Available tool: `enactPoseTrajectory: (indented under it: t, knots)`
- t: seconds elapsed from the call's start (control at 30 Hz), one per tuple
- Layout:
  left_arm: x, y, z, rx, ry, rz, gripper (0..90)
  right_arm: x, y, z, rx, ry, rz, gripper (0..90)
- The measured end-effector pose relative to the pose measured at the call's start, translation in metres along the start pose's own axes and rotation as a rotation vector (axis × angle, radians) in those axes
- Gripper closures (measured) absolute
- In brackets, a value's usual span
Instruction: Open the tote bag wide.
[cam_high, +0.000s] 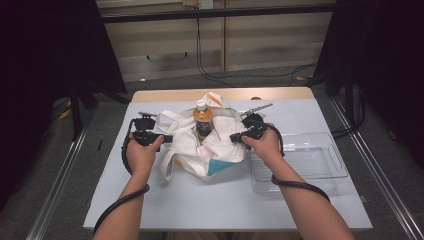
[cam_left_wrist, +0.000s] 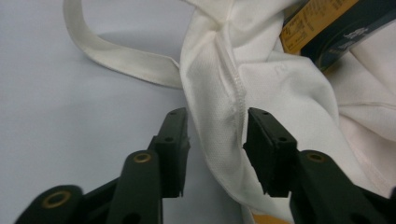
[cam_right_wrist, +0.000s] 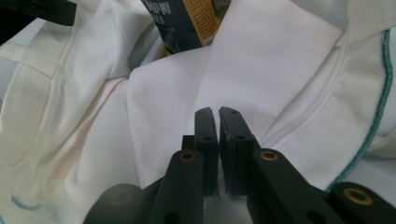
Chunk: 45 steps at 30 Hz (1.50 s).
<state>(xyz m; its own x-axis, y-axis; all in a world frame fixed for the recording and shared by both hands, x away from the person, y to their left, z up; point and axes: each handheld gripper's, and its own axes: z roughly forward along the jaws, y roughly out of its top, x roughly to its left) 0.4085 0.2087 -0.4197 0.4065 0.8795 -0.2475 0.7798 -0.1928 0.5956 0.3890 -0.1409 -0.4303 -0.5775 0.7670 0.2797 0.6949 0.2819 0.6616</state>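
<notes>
A white cloth bag (cam_high: 220, 152) with teal trim lies slumped in the middle of the table. An orange-capped bottle (cam_high: 202, 120) with a dark and yellow label (cam_left_wrist: 327, 28) stands upright inside it. My left gripper (cam_high: 167, 138) is at the bag's left side. In the left gripper view it is open (cam_left_wrist: 215, 140), with a seamed fold of the bag (cam_left_wrist: 236, 93) between the jaws. My right gripper (cam_high: 234, 137) is at the bag's right side. It is shut (cam_right_wrist: 218, 116) on the white cloth (cam_right_wrist: 280, 70), whose creases run out from the tips. The bottle (cam_right_wrist: 182, 23) stands beyond it.
A clear plastic tray (cam_high: 320, 170) sits on the table to the right of the bag, under my right forearm. A loose bag strap (cam_left_wrist: 116, 56) lies on the pale blue tabletop (cam_high: 200, 200). Dark frames and cables stand beyond the far edge.
</notes>
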Motion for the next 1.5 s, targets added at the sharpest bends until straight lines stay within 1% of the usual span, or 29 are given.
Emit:
enactPoseTrajectory:
  t: [0.03,0.07,0.1,0.13,0.17,0.27,0.3,0.33,0.37,0.4,0.43,0.5,0.53,0.57,0.6,0.67,0.7,0.73,0.77,0.8,0.87,0.9,0.97,1.03,1.07,1.13,1.23,1.33,1.5]
  knots:
    - [0.001,0.000,-0.002,0.006,-0.004,0.008,55.6,0.000,0.001,-0.001,-0.001,-0.001,-0.007,84.7]
    - [0.001,0.000,-0.004,-0.001,-0.001,0.007,53.7,0.001,0.002,-0.001,-0.003,-0.004,-0.005,84.1]
    - [0.001,-0.001,-0.006,-0.011,0.003,0.013,48.9,0.001,0.003,-0.002,-0.005,-0.004,-0.010,83.1]
    - [0.000,-0.001,-0.008,-0.013,-0.004,0.004,48.9,0.002,0.004,-0.003,-0.009,-0.006,-0.006,82.3]
    - [0.000,-0.002,-0.009,-0.012,0.000,0.005,45.4,0.002,0.005,-0.003,-0.009,-0.008,-0.013,81.5]
    - [0.001,-0.004,-0.012,-0.015,0.008,0.022,38.2,0.004,0.008,-0.004,-0.006,-0.013,-0.009,73.0]
    - [0.001,-0.006,-0.014,-0.022,-0.001,0.013,36.7,0.004,0.009,-0.004,-0.010,-0.001,-0.010,71.3]
    - [0.002,-0.007,-0.015,-0.023,-0.007,0.010,34.9,0.005,0.011,-0.004,-0.013,0.000,-0.012,68.8]
    - [0.002,-0.007,-0.015,-0.019,-0.004,0.013,30.3,0.007,0.013,-0.006,-0.009,-0.011,-0.016,66.2]
    - [0.002,-0.009,-0.018,-0.021,0.010,0.029,28.6,0.008,0.015,-0.006,-0.012,-0.011,-0.017,64.7]
    - [0.002,-0.009,-0.018,-0.021,0.010,0.029,27.1,0.008,0.015,-0.006,-0.012,-0.011,-0.017,64.7]
    - [0.004,-0.013,-0.021,-0.023,0.002,0.018,24.2,0.010,0.019,-0.009,-0.011,-0.028,-0.018,61.8]
    - [0.004,-0.013,-0.021,-0.023,0.002,0.018,23.7,0.010,0.020,-0.009,-0.015,-0.033,-0.021,60.6]
    - [0.004,-0.014,-0.021,-0.036,0.001,0.006,23.7,0.010,0.020,-0.009,-0.015,-0.033,-0.021,60.6]
    - [0.004,-0.015,-0.022,-0.030,-0.003,0.008,21.6,0.011,0.022,-0.010,-0.017,-0.033,-0.014,55.2]
    - [0.005,-0.018,-0.024,-0.025,0.004,0.021,21.0,0.012,0.023,-0.010,-0.018,-0.034,-0.011,53.5]
    - [0.005,-0.019,-0.025,-0.024,0.004,0.020,20.7,0.014,0.024,-0.010,-0.020,-0.038,-0.013,52.5]
    - [0.006,-0.021,-0.027,-0.026,0.007,0.025,20.0,0.016,0.026,-0.010,-0.024,-0.040,-0.014,47.2]
    - [0.006,-0.023,-0.027,-0.029,-0.001,0.016,20.0,0.016,0.026,-0.010,-0.024,-0.040,-0.014,47.2]
    - [0.007,-0.024,-0.029,-0.027,-0.002,0.021,19.7,0.017,0.027,-0.010,-0.019,-0.046,-0.013,45.4]
    - [0.007,-0.027,-0.031,-0.029,-0.003,0.026,18.9,0.019,0.029,-0.009,-0.023,-0.041,-0.017,41.8]
    - [0.007,-0.029,-0.031,-0.036,-0.007,0.014,18.6,0.020,0.030,-0.008,-0.023,-0.045,-0.016,39.3]
    - [0.009,-0.033,-0.032,-0.038,-0.014,0.009,17.9,0.021,0.032,-0.008,-0.025,-0.044,-0.017,38.3]
    - [0.009,-0.036,-0.033,-0.035,-0.011,0.016,17.2,0.022,0.033,-0.008,-0.036,-0.040,-0.019,36.7]
    - [0.008,-0.037,-0.033,-0.047,-0.018,0.000,17.1,0.022,0.033,-0.008,-0.032,-0.045,-0.022,35.6]
    - [0.010,-0.040,-0.034,-0.038,-0.027,0.006,16.4,0.023,0.035,-0.007,-0.024,-0.048,-0.024,32.6]
    - [0.010,-0.044,-0.033,-0.046,-0.027,0.000,15.4,0.025,0.036,-0.005,-0.021,-0.049,-0.032,31.7]
    - [0.010,-0.047,-0.033,-0.050,-0.017,0.001,14.8,0.027,0.039,-0.004,-0.020,-0.051,-0.036,30.6]
    - [0.012,-0.050,-0.032,-0.041,-0.004,0.010,12.3,0.029,0.044,-0.003,-0.023,-0.049,-0.052,29.2]
